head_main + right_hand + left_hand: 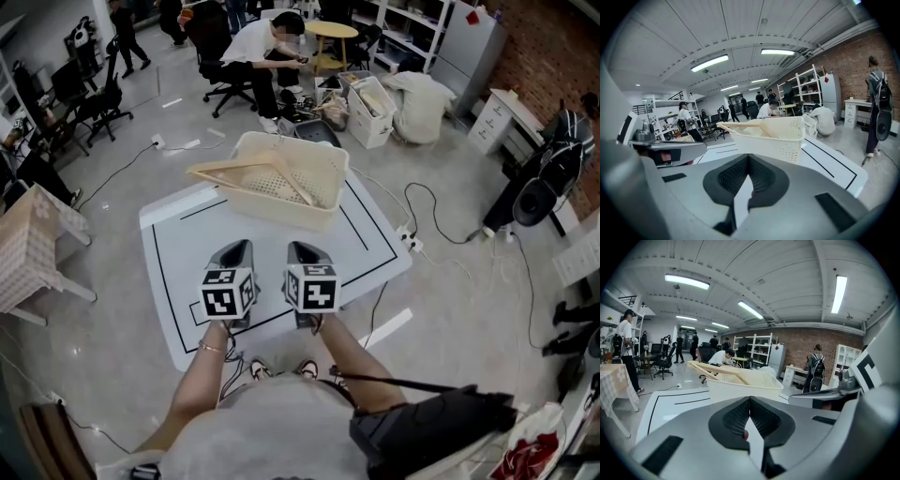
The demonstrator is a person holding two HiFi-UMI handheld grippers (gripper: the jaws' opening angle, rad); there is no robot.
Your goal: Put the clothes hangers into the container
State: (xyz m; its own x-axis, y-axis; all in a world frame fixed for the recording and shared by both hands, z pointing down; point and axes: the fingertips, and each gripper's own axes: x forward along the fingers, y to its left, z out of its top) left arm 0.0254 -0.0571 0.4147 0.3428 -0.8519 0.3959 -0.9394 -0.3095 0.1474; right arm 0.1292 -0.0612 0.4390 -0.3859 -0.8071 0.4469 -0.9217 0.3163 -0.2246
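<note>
A cream perforated basket (330, 167) stands at the far side of the white table (187, 244). Wooden clothes hangers (246, 170) lie in it, their ends sticking out over its left rim. The basket (761, 381) with the hangers (708, 369) also shows ahead in the left gripper view, and the basket (787, 140) with the hangers (745, 128) in the right gripper view. My left gripper (237, 250) and right gripper (302, 251) hover side by side over the table's near half, short of the basket. Both are shut with nothing between their jaws.
A black rectangle is marked on the table. A small table with a checked cloth (33, 248) stands to the left. Cables and a power strip (412, 242) lie on the floor to the right. A seated person (262, 52), office chairs, boxes and shelves are beyond the basket.
</note>
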